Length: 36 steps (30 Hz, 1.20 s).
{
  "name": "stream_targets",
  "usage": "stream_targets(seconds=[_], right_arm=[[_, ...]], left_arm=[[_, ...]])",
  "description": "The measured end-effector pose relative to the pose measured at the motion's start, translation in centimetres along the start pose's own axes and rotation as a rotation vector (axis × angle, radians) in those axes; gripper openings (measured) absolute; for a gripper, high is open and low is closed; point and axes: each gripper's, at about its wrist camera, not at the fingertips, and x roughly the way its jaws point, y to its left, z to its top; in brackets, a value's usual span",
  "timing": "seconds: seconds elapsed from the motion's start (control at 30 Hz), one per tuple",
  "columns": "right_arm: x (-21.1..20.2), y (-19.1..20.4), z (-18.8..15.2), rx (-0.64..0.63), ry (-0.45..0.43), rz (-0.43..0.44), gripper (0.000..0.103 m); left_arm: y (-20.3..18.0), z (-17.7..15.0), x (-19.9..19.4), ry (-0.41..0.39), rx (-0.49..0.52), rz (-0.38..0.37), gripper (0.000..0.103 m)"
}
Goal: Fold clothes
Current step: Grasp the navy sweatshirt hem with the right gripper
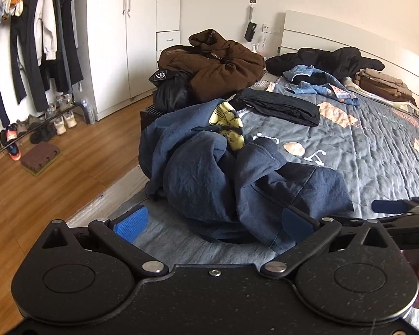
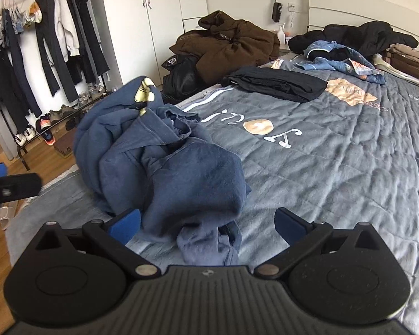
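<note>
Left wrist view gives me the crumpled navy hoodie [image 1: 223, 173] near the bed's [image 1: 377, 150] foot-side edge, its yellow print [image 1: 229, 120] facing up. My left gripper [image 1: 213, 224] and right gripper [image 2: 208, 223] both hang spread, empty. Right wrist view alone shows open quilt stretching rightward, folded black garment [image 2: 276, 83] beyond.

A big dark blue hoodie [image 1: 226, 173] lies in a messy heap on the near corner of the bed [image 2: 349, 167]. It is all bunched up and wrinkled, not folded at all. A yellow picture [image 1: 229, 122] shows on the part that sticks up at the back. One crumpled end [image 2: 206, 243] points toward the bed's front edge.
</note>
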Motion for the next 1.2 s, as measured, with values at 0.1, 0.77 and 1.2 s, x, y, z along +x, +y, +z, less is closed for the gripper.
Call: stream_targets(seconds=[0.1,0.77,1.2], right_arm=[[2.1,-0.1,0.1,0.012,0.042,0.01,0.101],[-2.5,-5.4,-0.2,0.177,-0.007,-0.001,0.004],[-14.7,-14.3,-2.3,0.274,-0.105,-0.175,0.004]], left_arm=[[0.5,0.3,0.3,0.008,-0.017,-0.004,0.103],[0.1,0.5,0.2,0.002,-0.017,-0.039,0.103],[-4.4,1.0,-3.2,-0.079,0.066,-0.247,0.103]])
